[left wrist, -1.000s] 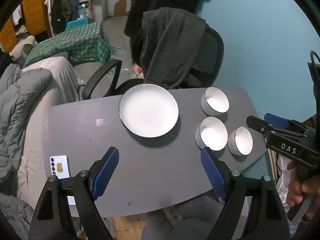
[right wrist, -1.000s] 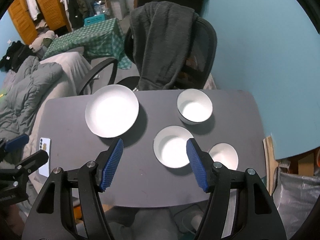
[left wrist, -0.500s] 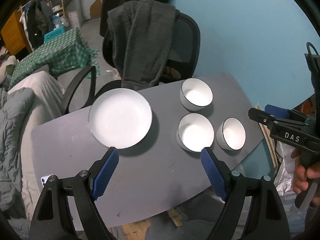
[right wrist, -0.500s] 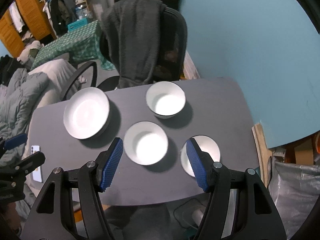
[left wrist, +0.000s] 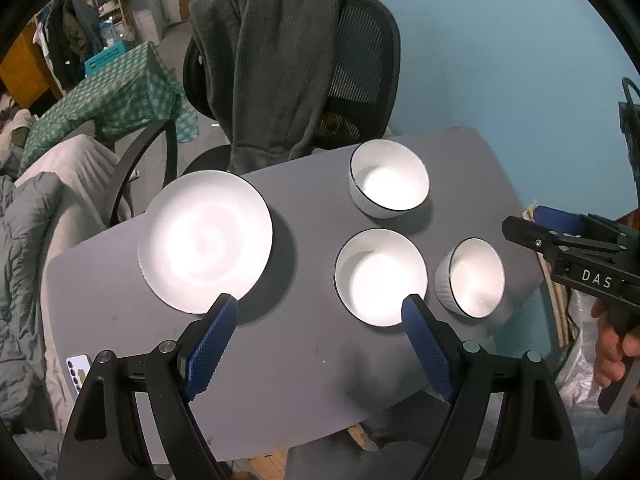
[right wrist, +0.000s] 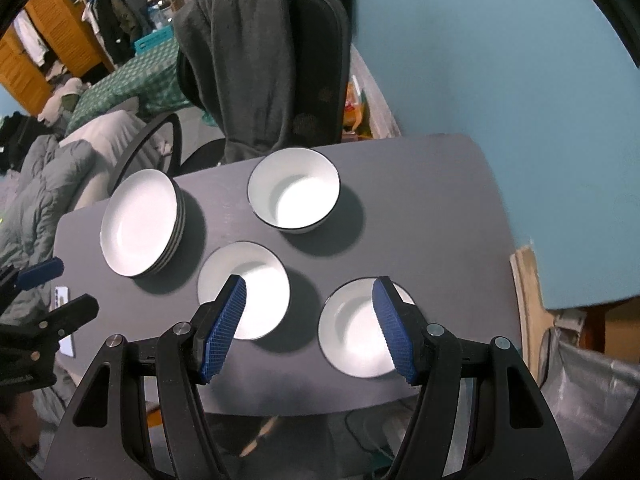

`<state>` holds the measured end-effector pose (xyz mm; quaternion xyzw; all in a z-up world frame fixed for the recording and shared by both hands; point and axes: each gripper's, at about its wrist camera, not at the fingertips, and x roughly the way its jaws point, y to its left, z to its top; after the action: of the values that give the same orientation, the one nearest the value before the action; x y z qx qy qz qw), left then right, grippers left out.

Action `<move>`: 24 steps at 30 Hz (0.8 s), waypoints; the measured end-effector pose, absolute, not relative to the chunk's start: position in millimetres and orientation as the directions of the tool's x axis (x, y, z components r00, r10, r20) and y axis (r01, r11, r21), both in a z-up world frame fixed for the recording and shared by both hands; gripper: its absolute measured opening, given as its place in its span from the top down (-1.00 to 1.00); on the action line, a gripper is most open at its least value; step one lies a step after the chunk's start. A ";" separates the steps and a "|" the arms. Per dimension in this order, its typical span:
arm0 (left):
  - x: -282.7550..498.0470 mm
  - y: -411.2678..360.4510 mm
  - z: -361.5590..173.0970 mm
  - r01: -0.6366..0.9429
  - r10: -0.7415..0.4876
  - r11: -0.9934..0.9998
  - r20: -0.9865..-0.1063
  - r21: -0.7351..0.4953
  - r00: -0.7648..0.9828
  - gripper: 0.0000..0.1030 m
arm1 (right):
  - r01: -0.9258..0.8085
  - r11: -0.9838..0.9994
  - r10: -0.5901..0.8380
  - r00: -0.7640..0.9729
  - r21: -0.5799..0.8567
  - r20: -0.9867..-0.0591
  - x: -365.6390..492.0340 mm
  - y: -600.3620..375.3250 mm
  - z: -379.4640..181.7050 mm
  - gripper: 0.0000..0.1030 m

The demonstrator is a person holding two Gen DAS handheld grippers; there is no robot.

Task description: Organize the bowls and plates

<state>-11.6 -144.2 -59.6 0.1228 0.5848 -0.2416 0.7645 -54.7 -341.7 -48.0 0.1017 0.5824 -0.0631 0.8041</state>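
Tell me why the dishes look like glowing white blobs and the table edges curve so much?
Left wrist view: overhead light blows out the plate and bowls, hiding inner detail; the fisheye lens bends the table edge. Right wrist view: less glare, so the plate stack's layered rims show, and each bowl casts a dark shadow to its right.

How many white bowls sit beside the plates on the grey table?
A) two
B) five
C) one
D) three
D: three bowls, far, middle and near, stand apart beside the stacked plates on the table.
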 end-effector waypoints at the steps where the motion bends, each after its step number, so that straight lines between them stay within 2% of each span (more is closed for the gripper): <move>1: -11.4 -147.3 -63.6 0.509 -0.217 0.856 -0.957 -0.091 0.194 -0.65 | 0.206 0.974 0.026 0.308 0.093 -0.951 -52.3 -343.9 -52.3 -0.26; 13: -10.5 -166.9 -117.8 0.415 -0.156 0.905 -0.981 -0.097 0.111 -0.65 | 0.059 0.985 0.145 0.244 0.163 -0.959 -29.4 -351.0 -109.0 -0.26; 24: -9.4 -183.0 -166.1 0.405 -0.055 0.914 -0.992 -0.003 0.117 -0.65 | -0.045 0.987 0.161 0.156 0.156 -0.974 -16.5 -339.5 -154.4 -0.26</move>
<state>-9.4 -183.0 -166.1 0.1354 0.6457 -0.1562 0.7351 -16.5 -339.5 -154.4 0.0451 0.6459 0.0678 0.7590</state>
